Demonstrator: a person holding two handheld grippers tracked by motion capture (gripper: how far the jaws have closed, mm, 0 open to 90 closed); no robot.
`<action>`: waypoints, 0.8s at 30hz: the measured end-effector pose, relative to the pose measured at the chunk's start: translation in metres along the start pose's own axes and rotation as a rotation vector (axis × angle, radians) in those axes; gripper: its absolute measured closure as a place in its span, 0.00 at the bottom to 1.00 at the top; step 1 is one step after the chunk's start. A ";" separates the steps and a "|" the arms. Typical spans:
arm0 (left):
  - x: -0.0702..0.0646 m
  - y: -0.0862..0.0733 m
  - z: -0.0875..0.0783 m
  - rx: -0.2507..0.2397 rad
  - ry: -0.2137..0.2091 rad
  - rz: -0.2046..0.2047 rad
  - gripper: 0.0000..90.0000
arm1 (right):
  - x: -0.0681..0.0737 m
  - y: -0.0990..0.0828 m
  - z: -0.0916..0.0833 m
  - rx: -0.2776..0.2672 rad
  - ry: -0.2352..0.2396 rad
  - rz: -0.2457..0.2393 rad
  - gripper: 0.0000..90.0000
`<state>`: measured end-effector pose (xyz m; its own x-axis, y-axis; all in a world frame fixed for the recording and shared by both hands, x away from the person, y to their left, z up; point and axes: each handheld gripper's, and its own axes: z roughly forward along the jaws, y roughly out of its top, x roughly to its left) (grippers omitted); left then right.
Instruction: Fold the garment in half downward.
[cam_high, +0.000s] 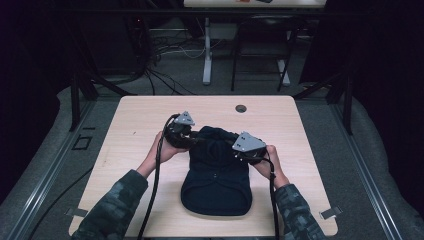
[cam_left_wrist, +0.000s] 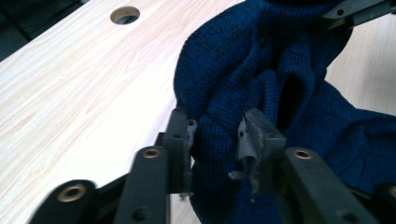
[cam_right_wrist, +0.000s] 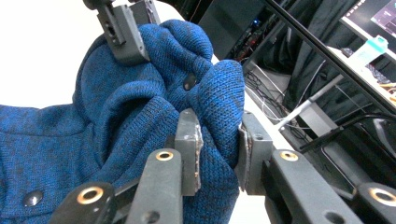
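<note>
Knitted dark-blue garment (cam_high: 216, 180) lay mid-surface (cam_high: 135, 125), its far end bunched and lifted. My left hand-held gripper (cam_left_wrist: 217, 135) clenched one fold, my right hand-held gripper (cam_right_wrist: 219, 140) another. I judged it soft, light and floppy, best pinched through thick folds, away from the snaps.

A light wood-grain table (cam_high: 135, 150) with rounded corners stands on a grey carpeted floor (cam_high: 45, 165), a round cable hole (cam_high: 241, 108) near its far edge. 2 dark rails run along the floor at either side of it. Beyond the far edge stands another desk on a white leg (cam_high: 207, 50), with dark frame legs (cam_high: 260, 55) beside it and loose cables (cam_high: 165, 55) strewn underneath. The surroundings are dim, black at both sides, with light falling mainly on the tabletop.
</note>
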<state>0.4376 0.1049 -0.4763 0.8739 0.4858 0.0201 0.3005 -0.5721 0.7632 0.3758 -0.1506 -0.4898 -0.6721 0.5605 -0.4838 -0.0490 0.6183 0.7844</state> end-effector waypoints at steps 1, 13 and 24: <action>-0.002 0.000 -0.001 -0.011 0.003 0.013 0.77 | -0.001 -0.001 -0.001 0.001 0.001 0.002 0.81; -0.031 -0.009 -0.002 0.008 0.056 0.188 0.78 | 0.002 -0.010 -0.009 0.124 0.111 0.052 0.80; -0.025 -0.010 -0.001 0.028 -0.054 0.139 0.66 | 0.012 -0.006 -0.010 0.079 0.013 0.012 0.84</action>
<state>0.4125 0.0987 -0.4840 0.9269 0.3648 0.0885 0.1855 -0.6500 0.7370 0.3613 -0.1532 -0.4965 -0.6817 0.5613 -0.4693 0.0172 0.6535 0.7567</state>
